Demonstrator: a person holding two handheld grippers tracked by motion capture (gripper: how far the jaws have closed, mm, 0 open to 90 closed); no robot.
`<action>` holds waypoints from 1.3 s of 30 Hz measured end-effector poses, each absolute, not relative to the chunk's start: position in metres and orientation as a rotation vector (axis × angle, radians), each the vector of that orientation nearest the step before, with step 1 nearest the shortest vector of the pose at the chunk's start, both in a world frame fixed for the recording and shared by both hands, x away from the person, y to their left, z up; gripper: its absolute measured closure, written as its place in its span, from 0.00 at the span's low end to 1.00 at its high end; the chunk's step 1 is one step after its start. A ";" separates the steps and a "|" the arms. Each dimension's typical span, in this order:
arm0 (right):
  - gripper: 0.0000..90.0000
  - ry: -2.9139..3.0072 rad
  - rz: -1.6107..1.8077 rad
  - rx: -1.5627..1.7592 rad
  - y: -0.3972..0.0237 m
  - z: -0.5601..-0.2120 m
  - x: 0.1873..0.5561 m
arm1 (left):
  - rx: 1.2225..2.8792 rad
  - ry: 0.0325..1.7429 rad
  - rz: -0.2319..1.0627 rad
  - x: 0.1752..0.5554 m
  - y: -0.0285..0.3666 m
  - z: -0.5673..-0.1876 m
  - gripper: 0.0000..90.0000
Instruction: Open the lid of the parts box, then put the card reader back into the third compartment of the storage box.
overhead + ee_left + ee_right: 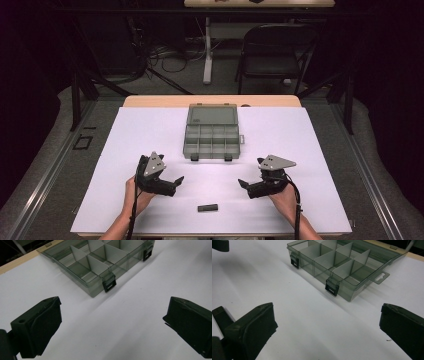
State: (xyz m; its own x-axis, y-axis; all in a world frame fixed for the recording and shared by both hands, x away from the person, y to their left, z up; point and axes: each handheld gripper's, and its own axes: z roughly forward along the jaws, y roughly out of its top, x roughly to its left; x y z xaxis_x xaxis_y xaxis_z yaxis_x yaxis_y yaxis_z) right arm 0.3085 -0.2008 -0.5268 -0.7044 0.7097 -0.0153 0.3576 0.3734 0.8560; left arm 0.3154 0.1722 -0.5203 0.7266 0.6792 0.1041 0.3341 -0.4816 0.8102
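Note:
A clear grey compartment box (186, 145) lies open in the middle of the white sheet, its lid (211, 115) folded back and its divided cells bare. Two black latches (109, 285) hang on its near wall. A small black block (208, 207) lies near the front edge, between the two hands. My left gripper (175, 186) hovers left of the block, open and holding nothing (112, 322), and faces the box (82, 282). My right gripper (246, 189) is to the right, also open and without load (327, 325), with the box (317, 272) ahead. A dark piece (222, 316) by its left jaw may be the block.
The white sheet (310, 165) covers most of the wooden table (150, 101). Beyond the far edge stand a folding chair (275, 50) and a table leg (207, 55), with cables on the floor. A jaw of the left gripper (219, 245) shows at the top left of the right gripper view.

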 end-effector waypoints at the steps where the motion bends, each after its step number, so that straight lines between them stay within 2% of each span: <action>1: 0.00 2.259 1.262 0.923 -0.201 -0.527 0.309 | 2.107 0.755 0.526 0.316 0.171 -0.520 0.00; 20: 0.00 2.274 1.247 0.916 -0.201 -0.529 0.314 | 2.158 0.705 0.499 0.314 0.162 -0.512 0.00; 39: 0.00 2.293 1.268 0.921 -0.201 -0.529 0.316 | 2.244 0.583 0.445 0.300 0.138 -0.503 0.00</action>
State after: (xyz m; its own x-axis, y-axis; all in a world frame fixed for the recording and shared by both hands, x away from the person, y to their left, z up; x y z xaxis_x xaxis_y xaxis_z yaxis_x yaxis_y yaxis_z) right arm 0.3156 -0.2009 -0.5286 -0.7217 0.6922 -0.0015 0.3669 0.3844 0.8471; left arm 0.2999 0.1383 -0.5029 0.8350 0.5340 0.1330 0.2685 -0.6063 0.7486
